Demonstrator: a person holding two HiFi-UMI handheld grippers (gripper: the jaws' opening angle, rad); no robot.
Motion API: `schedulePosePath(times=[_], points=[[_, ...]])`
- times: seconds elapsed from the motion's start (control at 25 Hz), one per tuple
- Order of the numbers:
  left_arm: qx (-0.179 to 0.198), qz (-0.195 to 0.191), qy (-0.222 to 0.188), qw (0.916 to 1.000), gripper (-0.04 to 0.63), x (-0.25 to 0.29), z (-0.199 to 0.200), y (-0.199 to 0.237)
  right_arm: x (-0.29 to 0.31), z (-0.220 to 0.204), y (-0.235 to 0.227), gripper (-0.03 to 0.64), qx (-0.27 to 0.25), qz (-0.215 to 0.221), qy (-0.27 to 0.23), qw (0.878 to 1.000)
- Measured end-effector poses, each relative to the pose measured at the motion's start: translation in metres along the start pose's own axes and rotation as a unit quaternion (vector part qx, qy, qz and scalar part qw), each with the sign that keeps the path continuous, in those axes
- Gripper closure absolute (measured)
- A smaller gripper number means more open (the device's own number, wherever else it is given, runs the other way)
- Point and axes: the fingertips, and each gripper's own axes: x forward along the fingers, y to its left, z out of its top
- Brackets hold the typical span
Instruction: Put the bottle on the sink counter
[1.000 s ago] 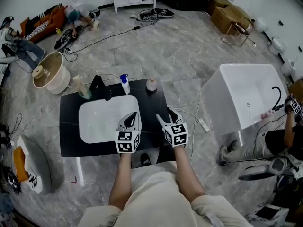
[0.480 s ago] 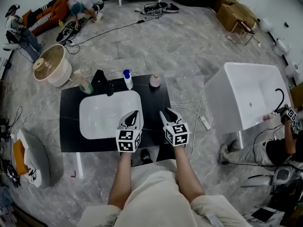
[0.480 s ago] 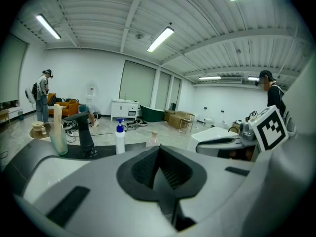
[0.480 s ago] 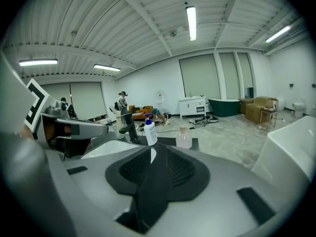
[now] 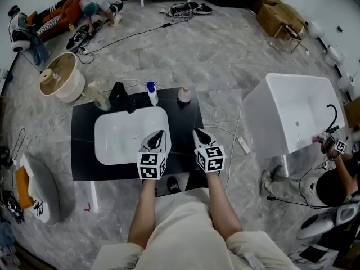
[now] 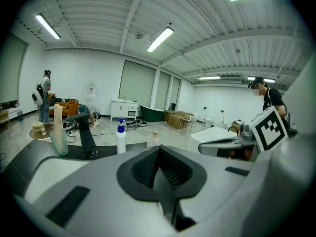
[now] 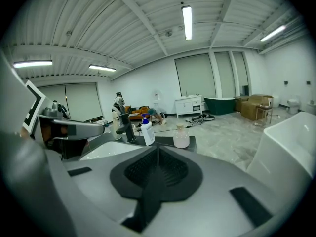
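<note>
Beige clothes, black-and-white marker cubes

On the black sink counter, a faucet, a blue-topped spray bottle and a pinkish bottle line the far edge, while the left gripper and the right gripper hover over the near edge, the right one's jaws just closed together on nothing.

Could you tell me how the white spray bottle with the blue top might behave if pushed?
The spray bottle stands tall and narrow, so it would probably tip rather than slide. It looks like light plastic, likely easy to lift.
</note>
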Motion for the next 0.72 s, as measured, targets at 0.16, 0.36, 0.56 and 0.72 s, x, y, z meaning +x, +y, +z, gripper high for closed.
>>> schedulePosePath(times=[0.16, 0.36, 0.56, 0.72], points=[[-0.001, 0.002, -0.001, 1.0000, 0.589, -0.0006, -0.0008, 0.0027, 0.0008, -0.0007, -0.0012, 0.612, 0.012, 0.003, -0.002, 1.000], [0.001, -0.002, -0.002, 1.0000, 0.589, -0.0009, 0.0004, 0.0026, 0.0008, -0.0024, 0.0029, 0.612, 0.008, 0.005, 0.000, 1.000], [0.005, -0.006, -0.002, 1.0000, 0.589, -0.0004, -0.0004, 0.0004, 0.0007, -0.0059, 0.0015, 0.612, -0.002, -0.009, 0.009, 1.000], [0.005, -0.009, -0.002, 0.9999, 0.589, -0.0011, 0.0000, -0.0015, -0.0021, -0.0058, -0.0027, 0.612, -0.001, -0.021, 0.009, 1.000]])
